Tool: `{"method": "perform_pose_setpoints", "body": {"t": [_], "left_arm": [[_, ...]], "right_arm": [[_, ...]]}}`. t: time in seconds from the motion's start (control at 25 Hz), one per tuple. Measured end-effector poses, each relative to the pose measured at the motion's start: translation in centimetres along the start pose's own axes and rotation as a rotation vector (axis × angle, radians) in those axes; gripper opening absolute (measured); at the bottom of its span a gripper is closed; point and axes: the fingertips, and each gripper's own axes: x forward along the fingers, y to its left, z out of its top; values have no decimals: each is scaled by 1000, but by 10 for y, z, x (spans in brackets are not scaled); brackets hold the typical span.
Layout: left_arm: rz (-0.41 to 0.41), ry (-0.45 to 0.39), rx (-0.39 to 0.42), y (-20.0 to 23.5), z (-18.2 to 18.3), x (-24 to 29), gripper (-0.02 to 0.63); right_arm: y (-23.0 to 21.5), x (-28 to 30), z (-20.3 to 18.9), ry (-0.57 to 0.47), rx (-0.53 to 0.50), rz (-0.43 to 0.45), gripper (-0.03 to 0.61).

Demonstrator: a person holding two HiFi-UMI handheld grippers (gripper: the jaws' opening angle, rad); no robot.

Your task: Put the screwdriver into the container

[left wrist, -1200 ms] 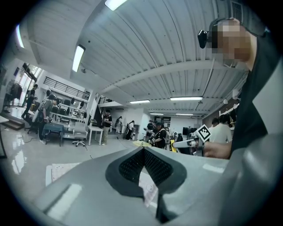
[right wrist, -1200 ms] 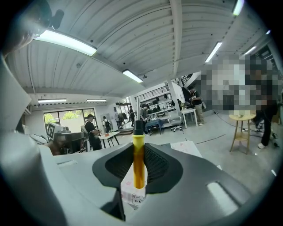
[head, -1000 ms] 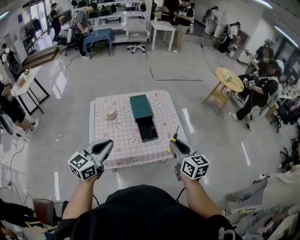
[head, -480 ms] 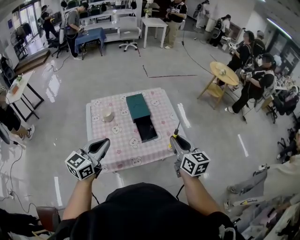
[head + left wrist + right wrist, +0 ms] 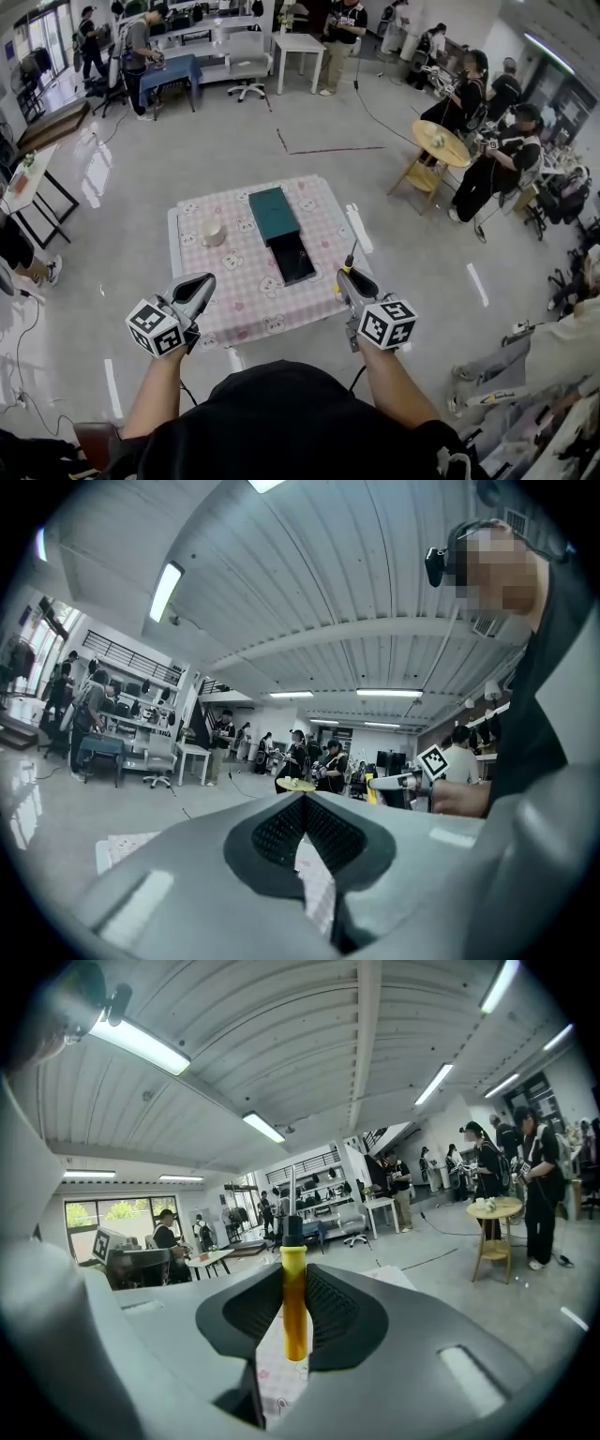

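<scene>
Two grippers poised: the right gripper [image 5: 346,278] clamps the screwdriver [image 5: 294,1309], the left gripper [image 5: 199,290] is closed and empty. The carry to the container [image 5: 293,260], at ten o'clock, looks next.

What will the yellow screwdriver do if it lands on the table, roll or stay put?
It would probably roll: the screwdriver has a round, smooth-looking handle. It seems stiff, standing straight in the right gripper without bending. It is thin, so likely light.
</scene>
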Motion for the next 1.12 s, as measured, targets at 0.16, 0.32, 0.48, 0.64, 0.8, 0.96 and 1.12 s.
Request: {"method": "perform_pose_setpoints", "body": {"t": [0.16, 0.32, 0.48, 0.64, 0.8, 0.96, 1.12], "left_arm": [[-1, -3, 0, 12, 0, -2, 0], [-3, -5, -1, 20, 1, -5, 0], [-3, -6, -4, 26, 0, -12, 0], [-8, -1, -6, 28, -2, -14, 0], [-7, -1, -12, 37, 1, -18, 0], [-11, 1, -14, 36, 1, -20, 0], [-20, 7, -15, 40, -3, -21, 0]], "right_arm": [[4, 10, -2, 2, 1, 3, 106], [13, 19, -3, 7, -4, 13, 106], [20, 26, -4, 11, -14, 7, 106], [22, 28, -4, 13, -21, -2, 106], [30, 38, -3, 21, -21, 9, 106], [36, 39, -5, 29, -16, 30, 106], [45, 48, -10, 38, -10, 64, 106]]}}
